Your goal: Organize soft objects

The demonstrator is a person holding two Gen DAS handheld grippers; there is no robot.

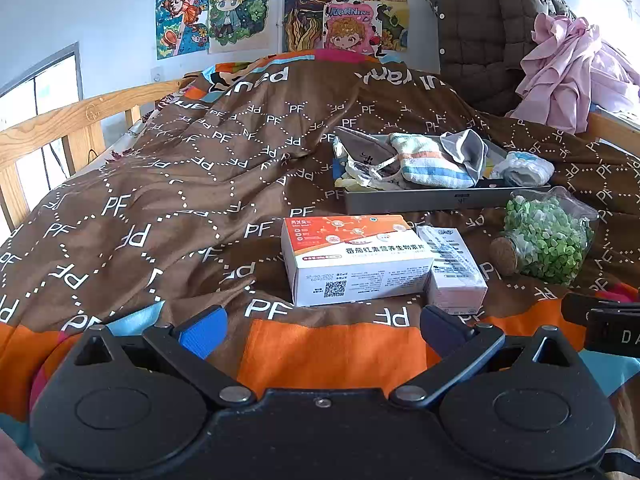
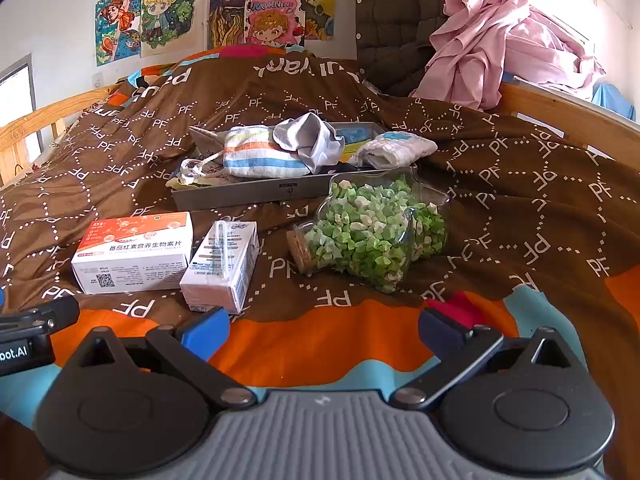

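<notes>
A grey tray (image 1: 440, 196) (image 2: 256, 194) rests on the brown bedspread. It holds soft things: a striped towel roll (image 1: 432, 168) (image 2: 260, 156), a grey sock (image 1: 468, 150) (image 2: 312, 136), a drawstring pouch (image 1: 368, 168) (image 2: 196, 170) and a white-blue cloth (image 1: 528, 168) (image 2: 396, 150) draped over its right end. My left gripper (image 1: 324, 328) hovers open over the orange blanket edge, nothing between its fingers. My right gripper (image 2: 324, 330) is likewise open and empty, just short of the boxes.
An orange-white medicine box (image 1: 356, 260) (image 2: 132, 254), a small carton (image 1: 452, 272) (image 2: 220, 266) and a corked glass jar of green paper stars (image 1: 544, 236) (image 2: 376, 232) lie near the tray. Wooden bed rails (image 1: 60, 132) (image 2: 560, 116), a quilted jacket and pink clothes (image 2: 500, 48) border the bed.
</notes>
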